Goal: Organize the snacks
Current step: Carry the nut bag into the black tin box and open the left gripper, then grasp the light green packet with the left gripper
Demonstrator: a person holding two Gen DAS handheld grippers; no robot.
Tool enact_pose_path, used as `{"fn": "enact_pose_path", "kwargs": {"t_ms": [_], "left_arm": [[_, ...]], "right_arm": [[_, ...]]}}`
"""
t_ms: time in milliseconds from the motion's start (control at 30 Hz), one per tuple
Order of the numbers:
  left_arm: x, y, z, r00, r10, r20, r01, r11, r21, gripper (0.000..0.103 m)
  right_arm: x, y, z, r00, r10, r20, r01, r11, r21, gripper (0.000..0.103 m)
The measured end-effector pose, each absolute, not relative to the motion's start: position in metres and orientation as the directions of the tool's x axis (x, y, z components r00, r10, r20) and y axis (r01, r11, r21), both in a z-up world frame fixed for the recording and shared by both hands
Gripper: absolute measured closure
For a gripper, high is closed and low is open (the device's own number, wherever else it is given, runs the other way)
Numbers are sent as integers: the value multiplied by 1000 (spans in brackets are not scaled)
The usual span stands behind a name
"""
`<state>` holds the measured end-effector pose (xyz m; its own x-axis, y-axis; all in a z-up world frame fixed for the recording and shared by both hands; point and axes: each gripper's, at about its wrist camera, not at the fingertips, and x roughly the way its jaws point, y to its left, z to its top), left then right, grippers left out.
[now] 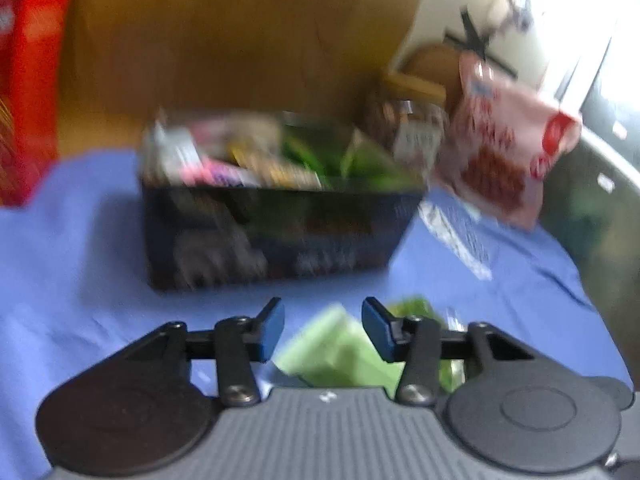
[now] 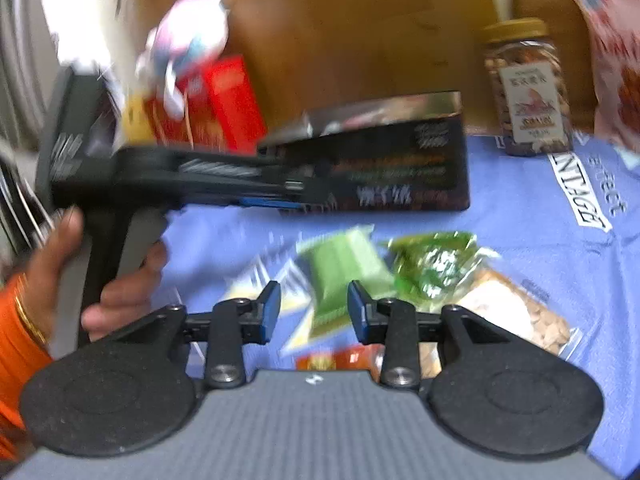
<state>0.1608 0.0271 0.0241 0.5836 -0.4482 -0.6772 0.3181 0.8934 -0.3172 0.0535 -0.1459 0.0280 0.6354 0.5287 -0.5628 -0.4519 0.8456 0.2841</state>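
Observation:
A black snack box (image 1: pixel 276 232) holding several packets stands on the blue cloth (image 1: pixel 80 240). My left gripper (image 1: pixel 323 330) is open just in front of it, above a light green packet (image 1: pixel 340 356) lying on the cloth. In the right wrist view, my right gripper (image 2: pixel 314 312) is open over the same light green packet (image 2: pixel 344 268); its pads do not touch it. Beside that packet lie a dark green packet (image 2: pixel 436 268), a clear nut packet (image 2: pixel 516 316) and an orange packet (image 2: pixel 340 360). A hand (image 2: pixel 60 248) holds the left gripper (image 2: pixel 292 200) low against the box (image 2: pixel 400 160) front.
A nut jar (image 2: pixel 524 92) and a large pink bag (image 2: pixel 612 60) stand behind the box on the right. A red carton (image 2: pixel 228 100) stands at the left, with a blurred pink and white thing (image 2: pixel 188 40) above it. A wooden panel (image 1: pixel 240 32) closes the back.

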Motion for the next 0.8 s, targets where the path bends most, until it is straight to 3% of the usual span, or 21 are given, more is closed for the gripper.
{"fn": "enact_pose_path", "kwargs": {"t_ms": [100,300,500,567,600,800], "left_arm": [[154,21,13,573,-441,-691,305,897,-320,63],[116,36,16,588,-419,-692,265,908,-324,67],[64,55,20,606,-402,-686,228,914,-335,68],[52,57,21,594,-401,-697,221,915,-338,79],[47,57,20,583,-403,-705,221,914,-340,83],[17,58,25,581,-412,-702,248,911,-330,82]], "right_arm": [[55,-130,20,637,487,-598,-463,862,209,60],[47,-129,19,643,499,-581,-439,862,254,59],[18,-113,22,637,518,-570,-506,840,198,59],[10,-111,22,615,545,-570,-530,821,213,61],[8,-111,21,578,589,-565,-557,791,254,70],[-23,-101,24,574,603,-554,-613,765,197,69]]}}
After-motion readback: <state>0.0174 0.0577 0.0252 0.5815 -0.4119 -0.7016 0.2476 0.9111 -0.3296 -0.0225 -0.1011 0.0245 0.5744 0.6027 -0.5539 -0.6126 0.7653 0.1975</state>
